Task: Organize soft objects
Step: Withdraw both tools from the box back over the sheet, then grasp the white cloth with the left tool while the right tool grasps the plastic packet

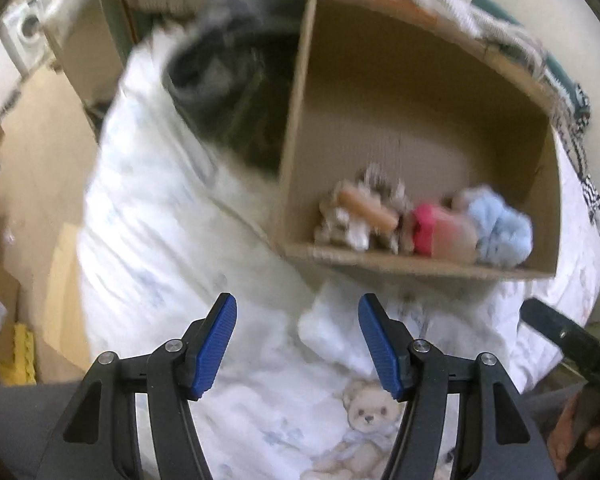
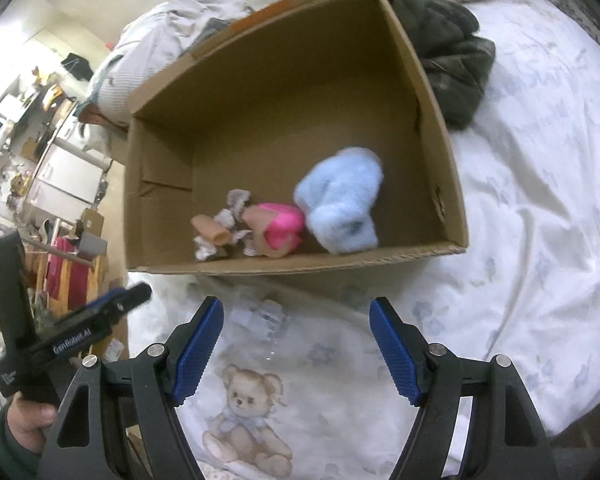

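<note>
An open cardboard box lies on a bed with a white teddy-bear print cover. Inside, near its front wall, sit a fluffy light-blue soft toy, a pink and tan soft thing and a grey-white plush with a tan tube. My left gripper hangs open over the cover in front of the box, with nothing between its blue pads. My right gripper is open too, empty, above the cover's printed bear.
A dark green fleece garment is heaped on the bed beside the box's right wall; in the left wrist view a dark bundle lies left of the box. A small clear wrapper rests before the box. Cluttered shelves and a clothes rack stand off the bed's left side.
</note>
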Action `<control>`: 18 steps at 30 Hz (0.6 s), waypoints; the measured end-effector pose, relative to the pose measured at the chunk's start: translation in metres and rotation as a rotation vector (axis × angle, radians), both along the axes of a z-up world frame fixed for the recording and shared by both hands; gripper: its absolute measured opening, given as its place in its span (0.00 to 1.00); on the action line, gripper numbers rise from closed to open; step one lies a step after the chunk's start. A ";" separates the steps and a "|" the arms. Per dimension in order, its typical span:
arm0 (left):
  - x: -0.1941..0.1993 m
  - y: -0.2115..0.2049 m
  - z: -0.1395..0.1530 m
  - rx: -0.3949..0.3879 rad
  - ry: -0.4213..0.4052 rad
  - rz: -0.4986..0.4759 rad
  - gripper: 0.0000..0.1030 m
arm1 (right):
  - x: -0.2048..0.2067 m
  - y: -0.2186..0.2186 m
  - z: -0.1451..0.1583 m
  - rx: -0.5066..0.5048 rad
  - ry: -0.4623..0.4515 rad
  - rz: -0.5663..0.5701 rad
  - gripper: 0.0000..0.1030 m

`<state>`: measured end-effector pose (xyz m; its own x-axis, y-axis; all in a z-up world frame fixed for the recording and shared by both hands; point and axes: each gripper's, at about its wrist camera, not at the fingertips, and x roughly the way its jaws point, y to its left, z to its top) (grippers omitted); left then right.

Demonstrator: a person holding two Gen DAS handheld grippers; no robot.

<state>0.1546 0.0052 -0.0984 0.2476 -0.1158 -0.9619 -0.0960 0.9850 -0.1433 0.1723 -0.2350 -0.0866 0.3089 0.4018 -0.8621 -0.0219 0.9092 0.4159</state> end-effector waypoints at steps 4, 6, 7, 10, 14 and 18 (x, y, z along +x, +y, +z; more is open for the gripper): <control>0.005 -0.009 -0.031 -0.023 0.096 0.003 0.58 | 0.004 -0.002 -0.007 0.000 0.031 -0.011 0.78; 0.007 -0.014 -0.041 -0.028 0.127 -0.005 0.58 | 0.005 -0.001 -0.009 -0.002 0.034 -0.006 0.78; 0.007 -0.017 -0.047 -0.025 0.144 -0.010 0.58 | 0.006 0.000 -0.010 -0.006 0.036 -0.001 0.78; 0.005 -0.027 -0.058 -0.056 0.190 -0.032 0.53 | 0.005 0.003 -0.012 -0.013 0.043 0.014 0.78; 0.005 -0.035 -0.059 -0.007 0.177 -0.056 0.29 | 0.006 0.009 -0.017 -0.019 0.059 0.036 0.78; 0.000 -0.032 -0.051 0.026 0.153 -0.042 0.14 | 0.006 0.018 -0.031 0.046 0.121 0.073 0.78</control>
